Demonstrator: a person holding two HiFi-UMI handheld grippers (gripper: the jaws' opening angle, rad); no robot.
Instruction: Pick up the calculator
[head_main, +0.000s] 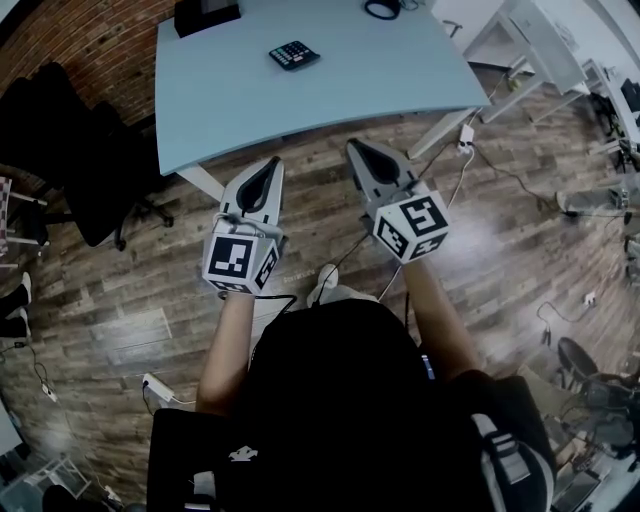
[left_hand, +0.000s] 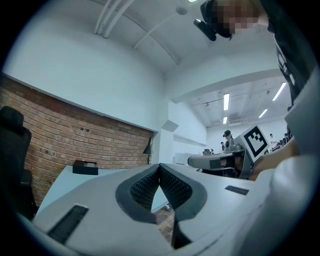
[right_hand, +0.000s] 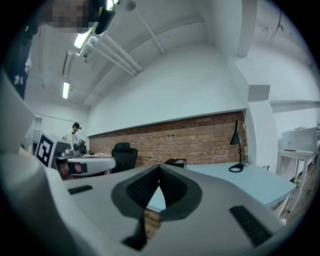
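Dark-clad person (head_main: 340, 400), left gripper (head_main: 274, 165), right gripper (head_main: 353, 149), fingers (left_hand: 144, 188) together (both empty), dark squarish calculator (head_main: 294, 54) on table (head_main: 400, 75).

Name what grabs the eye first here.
Centre of the head view: the left hand-held gripper and right hand-held gripper, both shut and empty, tips just short of the near edge of the pale blue table. The calculator lies untouched towards the far side, well beyond them.
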